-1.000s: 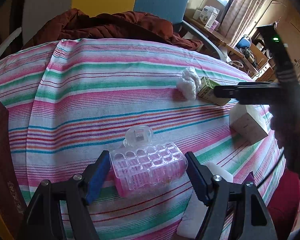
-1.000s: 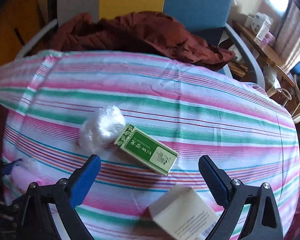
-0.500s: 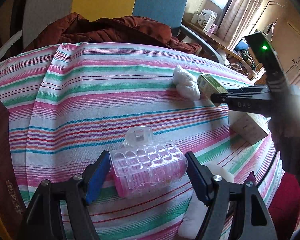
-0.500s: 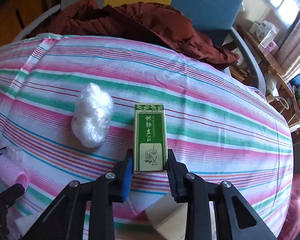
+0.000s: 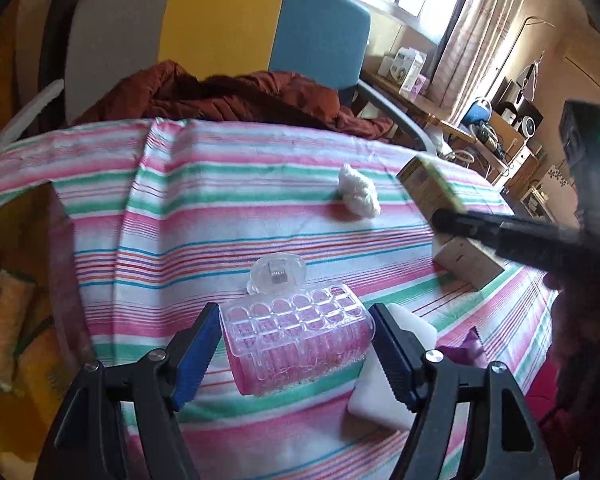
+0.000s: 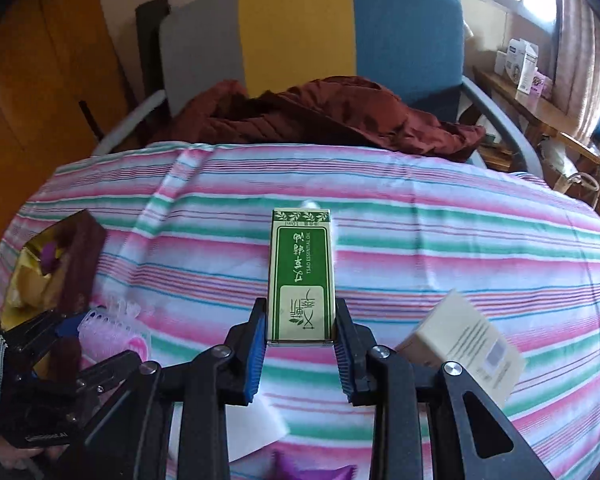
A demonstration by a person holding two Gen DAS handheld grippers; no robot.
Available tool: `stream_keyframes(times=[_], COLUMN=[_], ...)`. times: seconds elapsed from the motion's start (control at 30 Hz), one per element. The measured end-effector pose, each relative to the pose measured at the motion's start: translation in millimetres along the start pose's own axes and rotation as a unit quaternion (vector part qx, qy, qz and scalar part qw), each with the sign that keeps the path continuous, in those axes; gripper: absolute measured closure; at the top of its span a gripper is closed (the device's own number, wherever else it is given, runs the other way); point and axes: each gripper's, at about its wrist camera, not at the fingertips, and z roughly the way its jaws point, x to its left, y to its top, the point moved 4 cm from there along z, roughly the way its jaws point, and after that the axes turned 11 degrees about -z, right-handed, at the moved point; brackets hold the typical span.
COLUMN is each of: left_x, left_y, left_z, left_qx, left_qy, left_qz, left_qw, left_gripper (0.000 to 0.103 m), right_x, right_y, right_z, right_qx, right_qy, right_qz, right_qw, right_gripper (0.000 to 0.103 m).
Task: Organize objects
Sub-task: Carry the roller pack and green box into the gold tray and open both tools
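One pink hair roller [image 5: 296,344] sits between the left gripper [image 5: 296,350]'s fingers [image 5: 196,354], which are clamped on its two ends, above the near edge of the striped tabletop [image 5: 220,216]. One green box [image 6: 302,276] stands gripped at its lower end by the right gripper [image 6: 300,336]'s closed fingers [image 6: 256,354], lifted over the tabletop's middle. Near the edge lie one white pad [image 5: 396,368] and one purple scrap [image 6: 312,470]. One tan box [image 6: 468,348] sits toward the right edge. Farther off, one white plastic wad [image 5: 358,196] rests near the far edge.

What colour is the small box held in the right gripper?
The small box is green with a cream border, clearest in the right wrist view.
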Motion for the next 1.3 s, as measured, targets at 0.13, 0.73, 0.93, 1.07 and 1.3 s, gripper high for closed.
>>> stream_keyframes(times=[0.13, 0.73, 0.93, 1.07, 1.3], left_x=[12, 168, 213, 240, 260], left_y=[-1, -29, -44, -50, -47], left_z=[-36, -166, -197, -217, -240], left_qx=[-0.022, -0.105, -0.129, -0.146, -0.164], left_qy=[0.008, 0.077, 0.094, 0.099, 0.098], left_qz=[-0.013, -0.156, -0.201, -0.230, -0.251], left_qw=[0.9997, 0.9792, 0.9665, 0.9572, 0.9489], left_gripper=[0.028, 0.028, 0.028, 0.028, 0.028], right_x=[36, 213, 240, 255, 275], right_y=[-2, 9, -1, -10, -19], right_z=[-6, -16, -19, -19, -16], right_qx=[-0.014, -0.034, -0.026, -0.019, -0.010], right_qy=[0.030, 0.147, 0.161, 0.170, 0.183], right_qz=[-0.006, -0.096, -0.115, -0.123, -0.133], right_qw=[0.999, 0.984, 0.980, 0.978, 0.974], right_gripper=[0.072, 0.072, 0.072, 0.072, 0.072])
